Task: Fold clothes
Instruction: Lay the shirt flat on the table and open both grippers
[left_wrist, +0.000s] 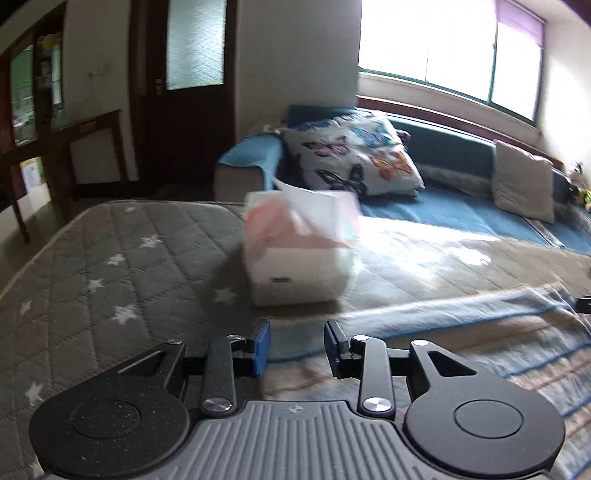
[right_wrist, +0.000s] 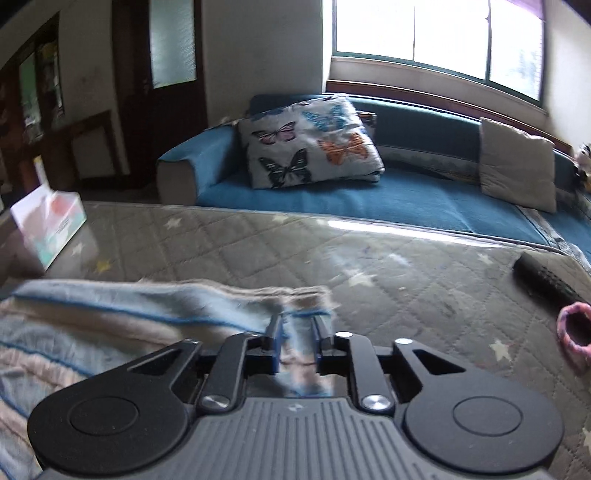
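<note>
Nearest the lens in each view is the black two-finger gripper itself. The left gripper sits at the bottom centre of its frame with its blue-padded jaws apart and nothing between them, hovering just over the near edge of the cloth. The right gripper has its jaws partly closed with a strip of cloth running between them; the blur keeps me from saying whether they pinch it, so I cannot tell its grip. Going by size from there: the grey quilted mattress cover with white stars fills the middle of both frames. On it lies the task's thing, a pale blue and beige striped fabric piece with thin dark-blue lines, spread across the lower left of the right view and the lower right of the left view, its far edge rucked up. It fits either cloth being laid out or a fold being carried over, so I would only say this: a tidy fold wants both corners held level, the edge kept taut between the hands, and the stripes used as a guide to lay edge on edge. The one container is a white and pink tissue box at the centre of the left frame, a white tissue standing out of its top. A dark cylindrical object and a pink knitted ring lie at the right edge.
</note>
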